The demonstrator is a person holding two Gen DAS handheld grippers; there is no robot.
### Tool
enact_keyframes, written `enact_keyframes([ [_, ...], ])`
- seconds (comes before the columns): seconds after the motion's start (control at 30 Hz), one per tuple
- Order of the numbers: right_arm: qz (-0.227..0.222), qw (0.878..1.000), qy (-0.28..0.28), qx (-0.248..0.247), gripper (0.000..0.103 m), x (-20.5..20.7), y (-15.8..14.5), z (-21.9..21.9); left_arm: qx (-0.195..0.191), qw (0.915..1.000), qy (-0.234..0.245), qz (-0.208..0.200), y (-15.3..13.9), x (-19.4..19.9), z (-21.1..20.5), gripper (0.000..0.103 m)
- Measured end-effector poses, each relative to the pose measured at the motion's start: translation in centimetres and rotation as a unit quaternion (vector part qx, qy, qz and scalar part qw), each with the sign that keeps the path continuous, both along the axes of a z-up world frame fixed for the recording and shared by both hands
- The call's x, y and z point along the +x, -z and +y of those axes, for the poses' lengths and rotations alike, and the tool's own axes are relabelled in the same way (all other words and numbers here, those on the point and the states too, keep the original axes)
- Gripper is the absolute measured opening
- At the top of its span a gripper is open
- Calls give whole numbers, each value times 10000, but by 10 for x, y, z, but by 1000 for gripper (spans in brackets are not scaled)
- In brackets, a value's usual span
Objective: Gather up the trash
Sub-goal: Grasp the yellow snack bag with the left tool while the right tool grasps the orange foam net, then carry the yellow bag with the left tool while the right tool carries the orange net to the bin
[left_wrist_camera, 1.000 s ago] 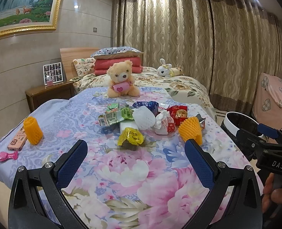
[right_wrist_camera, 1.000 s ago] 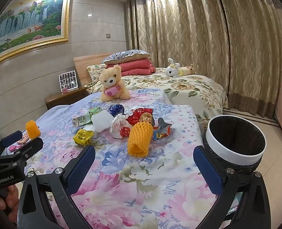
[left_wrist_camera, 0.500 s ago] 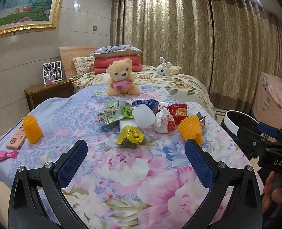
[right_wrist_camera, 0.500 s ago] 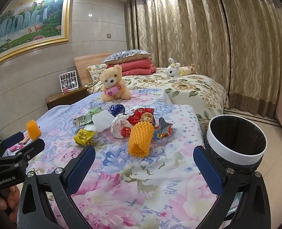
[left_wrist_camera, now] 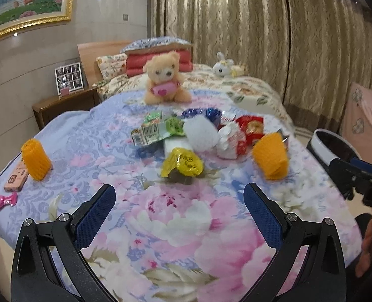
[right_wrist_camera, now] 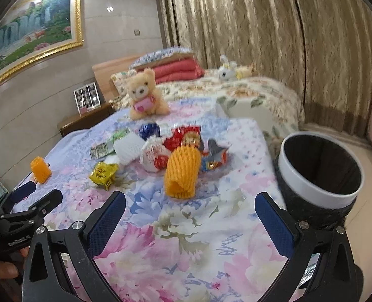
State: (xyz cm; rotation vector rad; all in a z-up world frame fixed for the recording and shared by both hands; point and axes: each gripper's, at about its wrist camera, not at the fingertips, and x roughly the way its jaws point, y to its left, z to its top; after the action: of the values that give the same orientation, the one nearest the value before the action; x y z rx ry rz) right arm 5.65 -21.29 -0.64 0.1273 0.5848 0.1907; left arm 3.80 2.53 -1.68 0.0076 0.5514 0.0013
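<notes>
Judging by the wrappers (right_wrist_camera: 158, 151) heaped beside the bin (right_wrist_camera: 319, 173), nothing is collected; both grippers (left_wrist_camera: 178, 201) (right_wrist_camera: 191, 206) are held wide, empty.

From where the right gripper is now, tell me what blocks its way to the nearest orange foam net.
Nothing visible does. The right gripper is open, with only bare floral bedspread between it and the orange foam net.

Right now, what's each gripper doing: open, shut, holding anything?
Left gripper: open, holding nothing, fingers above the bedspread.
Right gripper: open, holding nothing, near the orange foam net.
</notes>
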Motion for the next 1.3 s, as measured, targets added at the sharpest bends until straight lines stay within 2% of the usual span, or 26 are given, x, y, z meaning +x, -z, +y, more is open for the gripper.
enact_keyframes([
  [0.17, 508, 9983, 7, 296, 102, 31, 19, -3, -124, 9994, -6, 308, 13, 28, 6, 103],
  [0.3, 729, 9967, 6, 368, 101, 53, 29, -2, -89, 9988, 46, 483, 21, 52, 4, 103],
  [0.5, 978, 9945, -44, 382, 90, 84, 37, 7, -190, 9968, 80, 771, 30, 88, 6, 102],
  [0.6, 1154, 9927, -15, 351, 80, 99, 44, 11, -292, 9950, 92, 952, 35, 103, 8, 93],
  [0.73, 1211, 9914, -46, 488, 71, 105, 49, 12, -584, 9899, 292, 1258, 43, 115, 11, 59],
  [0.77, 1215, 9913, -75, 506, 64, 105, 50, 13, -657, 9887, 349, 1300, 44, 116, 12, 50],
  [0.8, 1228, 9908, -127, 546, 59, 105, 51, 13, -702, 9882, 387, 1306, 45, 116, 13, 45],
  [0.87, 1238, 9904, -189, 589, 34, 104, 52, 13, -738, 9881, 433, 1281, 44, 114, 12, 29],
  [0.9, 1209, 9907, -195, 593, 31, 102, 51, 13, -757, 9879, 471, 1271, 43, 111, 12, 25],
  [1.07, 1133, 9908, -297, 678, 26, 89, 45, 9, -818, 9876, 577, 1206, 41, 93, 6, 20],
  [1.3, 1089, 9910, -304, 718, 24, 62, 41, -6, -817, 9868, 846, 1116, 31, 63, -15, 20],
])
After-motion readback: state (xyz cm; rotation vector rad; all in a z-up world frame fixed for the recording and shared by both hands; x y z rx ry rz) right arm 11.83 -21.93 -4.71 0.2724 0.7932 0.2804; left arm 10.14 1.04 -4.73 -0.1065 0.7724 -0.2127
